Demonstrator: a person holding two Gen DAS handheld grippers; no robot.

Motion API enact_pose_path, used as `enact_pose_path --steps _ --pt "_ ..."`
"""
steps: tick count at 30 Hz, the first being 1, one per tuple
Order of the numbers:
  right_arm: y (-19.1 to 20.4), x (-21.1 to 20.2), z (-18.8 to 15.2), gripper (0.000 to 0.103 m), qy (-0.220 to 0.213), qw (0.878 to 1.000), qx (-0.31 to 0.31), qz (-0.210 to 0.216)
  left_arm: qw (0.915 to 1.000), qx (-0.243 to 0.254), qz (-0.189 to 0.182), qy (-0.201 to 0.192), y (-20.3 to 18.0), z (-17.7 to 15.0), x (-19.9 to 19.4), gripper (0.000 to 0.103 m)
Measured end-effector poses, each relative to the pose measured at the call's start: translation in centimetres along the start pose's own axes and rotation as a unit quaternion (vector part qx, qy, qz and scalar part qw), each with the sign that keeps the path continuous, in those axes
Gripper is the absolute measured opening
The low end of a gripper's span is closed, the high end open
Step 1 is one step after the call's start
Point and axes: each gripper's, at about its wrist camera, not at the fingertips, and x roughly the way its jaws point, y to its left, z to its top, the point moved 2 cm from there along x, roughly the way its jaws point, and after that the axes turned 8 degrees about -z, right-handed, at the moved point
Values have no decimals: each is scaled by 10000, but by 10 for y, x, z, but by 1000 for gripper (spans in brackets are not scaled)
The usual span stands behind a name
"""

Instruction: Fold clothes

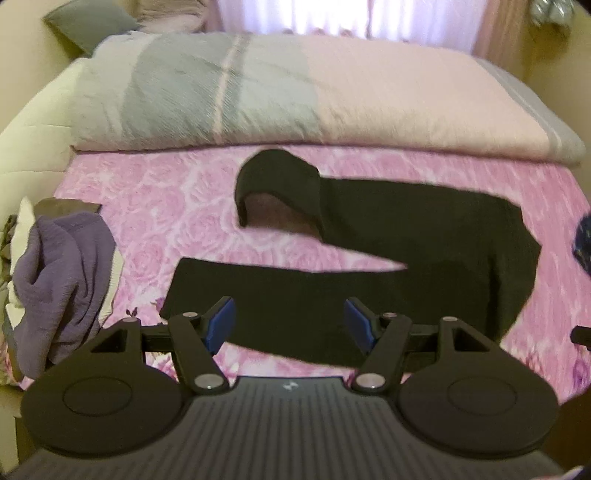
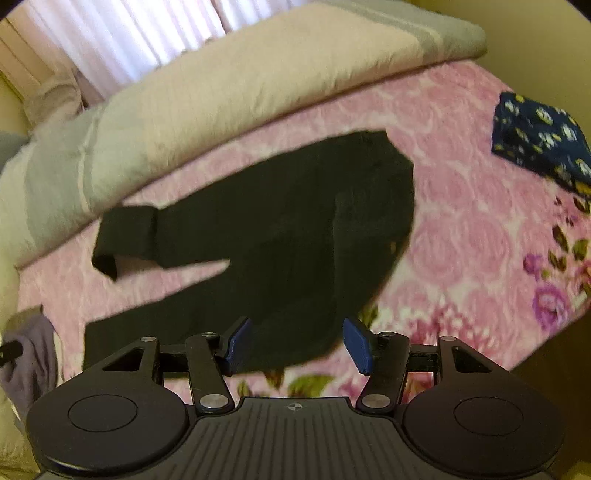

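On a bed with pink rose-print cover [image 1: 155,206]: black trousers [image 1: 424,251] spread flat; folded duvet [image 1: 295,92] behind; curtains [image 1: 332,14] beyond. Left gripper [image 1: 290,325] and right gripper [image 2: 297,345]: both gape wide, holding nothing, above trousers' near edge.

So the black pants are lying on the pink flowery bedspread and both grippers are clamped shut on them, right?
Not quite. The black pants do lie on the pink flowery bedspread, but both wrist views show the left gripper and right gripper open, holding nothing.
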Motion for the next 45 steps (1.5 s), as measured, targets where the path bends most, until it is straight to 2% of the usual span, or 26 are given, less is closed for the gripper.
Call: enact_pose_path --steps 10,15,20,30,37,45 --pt "14 -13 -58 58 273 9978 91 -599 9954 723 -397 480 -9 -31 18 62" --pt "13 -19 -77 58 325 9960 119 -818 9942 823 -523 461 -13 -37 17 62" --pt "12 -16 -86 58 427 9958 101 -809 9941 815 -532 475 -15 -41 16 62" --pt "1 -9 -69 58 338 9975 -174 -603 9975 548 -256 354 -34 -40 9 62" --pt "-37 -2 -40 58 277 9978 -357 -478 9990 301 -76 307 -70 -42 7 62" --pt "-89 7 -9 58 188 9964 -666 -488 9993 -256 76 265 -104 -56 12 62"
